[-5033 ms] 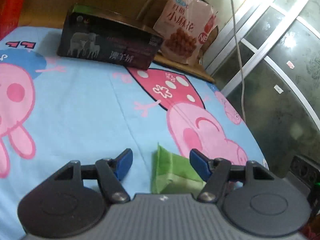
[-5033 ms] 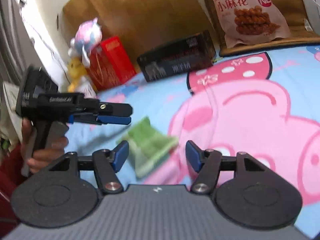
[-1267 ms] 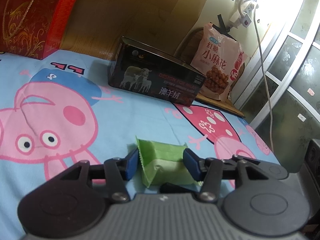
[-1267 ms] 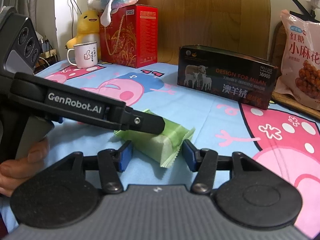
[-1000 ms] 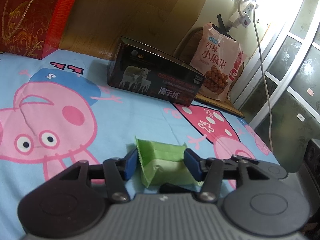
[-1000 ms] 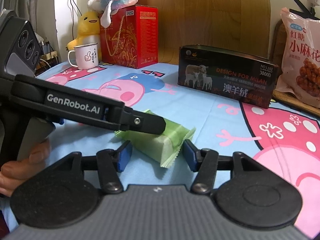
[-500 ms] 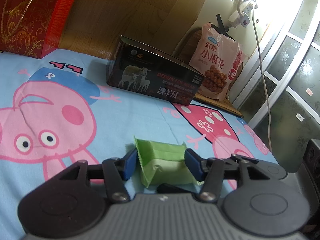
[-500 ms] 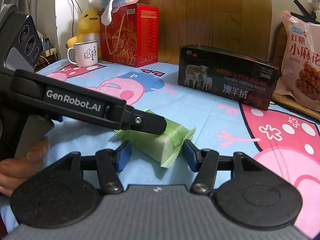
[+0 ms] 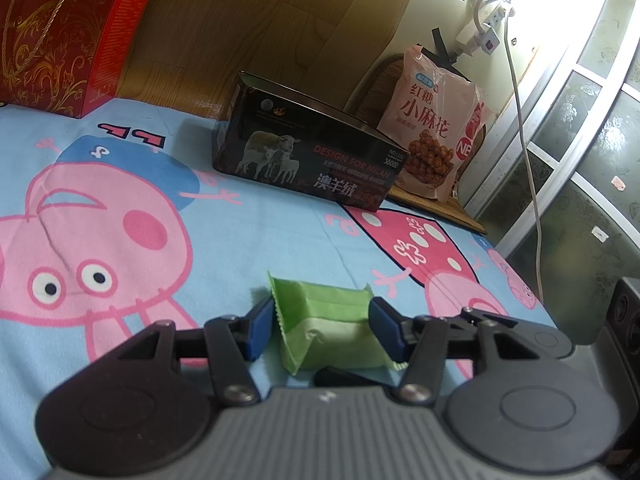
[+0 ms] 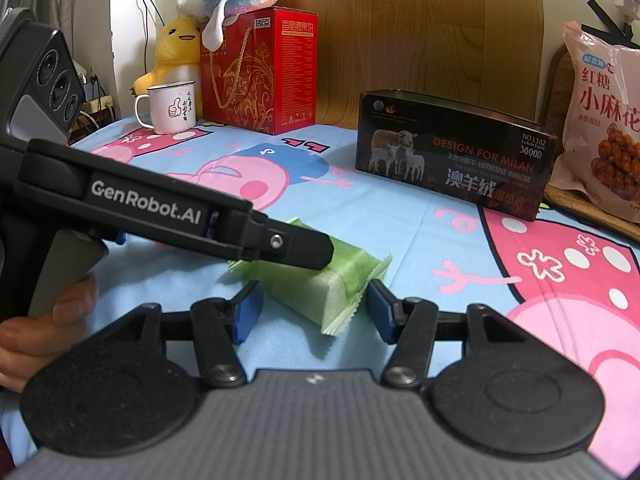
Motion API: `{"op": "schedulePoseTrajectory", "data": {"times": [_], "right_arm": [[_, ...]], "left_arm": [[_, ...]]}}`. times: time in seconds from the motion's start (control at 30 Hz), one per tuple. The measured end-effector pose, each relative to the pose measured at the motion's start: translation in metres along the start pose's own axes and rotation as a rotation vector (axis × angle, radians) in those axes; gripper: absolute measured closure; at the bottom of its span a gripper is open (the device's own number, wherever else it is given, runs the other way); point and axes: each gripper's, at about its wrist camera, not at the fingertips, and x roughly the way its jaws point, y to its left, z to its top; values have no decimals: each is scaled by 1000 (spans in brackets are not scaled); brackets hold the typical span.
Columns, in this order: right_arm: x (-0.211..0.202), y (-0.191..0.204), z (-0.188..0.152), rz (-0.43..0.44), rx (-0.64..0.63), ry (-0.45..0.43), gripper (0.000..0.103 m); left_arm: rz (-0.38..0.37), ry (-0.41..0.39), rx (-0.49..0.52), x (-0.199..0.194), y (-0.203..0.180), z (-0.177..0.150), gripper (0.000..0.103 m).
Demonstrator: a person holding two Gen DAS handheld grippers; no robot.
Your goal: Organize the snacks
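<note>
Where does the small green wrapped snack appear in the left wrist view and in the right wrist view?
Left wrist view: the small green wrapped snack lies low in the centre, between the blue pads.
Right wrist view: the snack lies just below centre, partly under the left gripper.
Shared landmark: the black rectangular box with sheep.
</note>
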Motion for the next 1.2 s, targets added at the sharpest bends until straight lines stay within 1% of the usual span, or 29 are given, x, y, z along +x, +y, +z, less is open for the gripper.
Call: {"op": "schedulePoseTrajectory", "data": {"times": [0.2,0.3,0.43,1.2], "right_arm": [[0,1,0,-17,-20,-7,47],[0,2,0,-23,-29,-10,48],[0,3,0,-31,-43,-13,48],[1,2,-1,-25,-35,-12,48]], "left_arm": [[-4,0,2,0,-1,-1,52],[-8,2,-1,0,1,0,52],[-7,1,0,0,1,0,52],[-7,2,2,0,1,0,52]]}}
